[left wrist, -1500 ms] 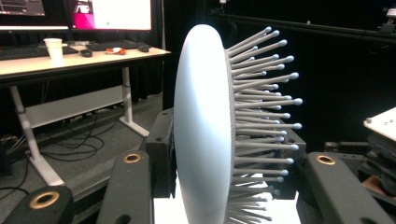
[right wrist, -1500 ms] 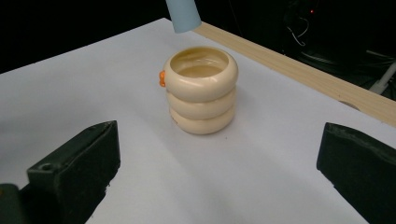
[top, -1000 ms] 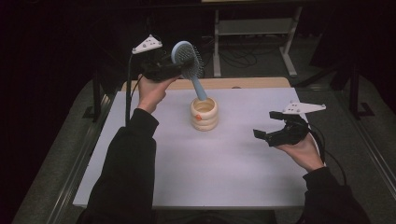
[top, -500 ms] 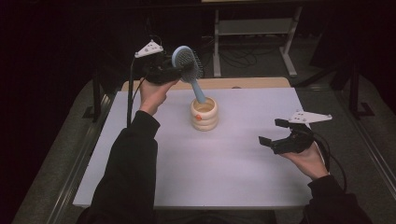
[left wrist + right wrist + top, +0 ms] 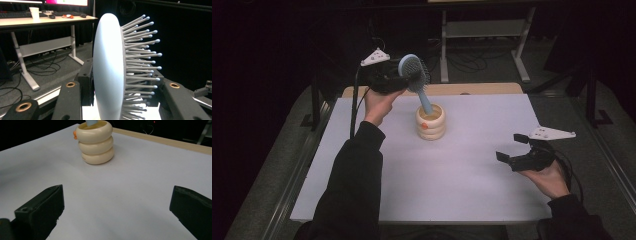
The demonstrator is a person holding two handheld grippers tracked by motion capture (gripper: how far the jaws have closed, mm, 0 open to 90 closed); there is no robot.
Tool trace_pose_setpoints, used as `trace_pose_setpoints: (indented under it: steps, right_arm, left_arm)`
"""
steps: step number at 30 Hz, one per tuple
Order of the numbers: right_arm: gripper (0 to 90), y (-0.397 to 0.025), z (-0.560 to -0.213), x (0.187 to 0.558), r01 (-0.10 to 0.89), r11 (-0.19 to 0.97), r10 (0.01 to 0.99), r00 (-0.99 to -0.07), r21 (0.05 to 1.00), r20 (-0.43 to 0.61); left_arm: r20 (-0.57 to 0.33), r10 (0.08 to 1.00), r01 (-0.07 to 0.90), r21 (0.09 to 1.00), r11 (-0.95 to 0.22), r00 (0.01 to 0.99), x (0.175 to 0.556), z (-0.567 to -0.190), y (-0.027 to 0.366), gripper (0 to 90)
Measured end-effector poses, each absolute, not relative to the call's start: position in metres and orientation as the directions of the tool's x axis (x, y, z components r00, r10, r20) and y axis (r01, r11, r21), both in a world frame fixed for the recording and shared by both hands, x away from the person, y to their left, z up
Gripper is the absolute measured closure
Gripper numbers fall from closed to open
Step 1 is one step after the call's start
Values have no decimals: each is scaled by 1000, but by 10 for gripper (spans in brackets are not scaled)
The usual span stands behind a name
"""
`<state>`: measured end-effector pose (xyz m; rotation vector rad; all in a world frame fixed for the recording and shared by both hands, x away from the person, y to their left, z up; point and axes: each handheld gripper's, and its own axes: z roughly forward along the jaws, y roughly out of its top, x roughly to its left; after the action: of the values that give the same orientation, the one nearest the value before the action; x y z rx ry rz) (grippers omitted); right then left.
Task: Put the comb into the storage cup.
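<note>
Pale blue hairbrush [image 5: 414,75] is what I've got in the left gripper [image 5: 398,80], jaws clamped on the brush head from both sides: one on the smooth back, the other in among the bristles, per the left gripper view [image 5: 117,75]. Brush is tilted, head up and toward the far-left of the tabletop [image 5: 472,190], handle slanting down into the mouth of the cream holder [image 5: 430,121]. Handle tip sits inside the opening; can't tell if it touches the bottom. Bristles face away from me, toward the far edge.

Holder is a stack of three rounded rings w/ a small orange spot on its side, upright, near the middle of the far half of the tabletop, a bit left of centre. In the right gripper view the holder [image 5: 95,142] shows the blue handle end at its rim.

Right gripper [image 5: 517,150] is near the right edge of the tabletop, toward the near side, well apart from the holder. Its jaws are spread wide w/ nothing between them, only bare white surface showing in the gap [image 5: 117,202]. It points roughly toward the holder.

My left hand [image 5: 379,105] is raised over the far-left corner; right hand [image 5: 552,177] is low by the near-right corner.
</note>
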<state>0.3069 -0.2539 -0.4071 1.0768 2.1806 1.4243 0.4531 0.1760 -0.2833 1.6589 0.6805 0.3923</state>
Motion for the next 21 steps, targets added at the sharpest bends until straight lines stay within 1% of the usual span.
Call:
trace_pose_setpoints:
  steps: [21]
  right_arm:
    - [0, -267, -424, 294, 421, 203, 755, -643, 884, 133]
  left_arm:
    - [-140, 640, 251, 964, -85, 756, 461, -312, 171, 533]
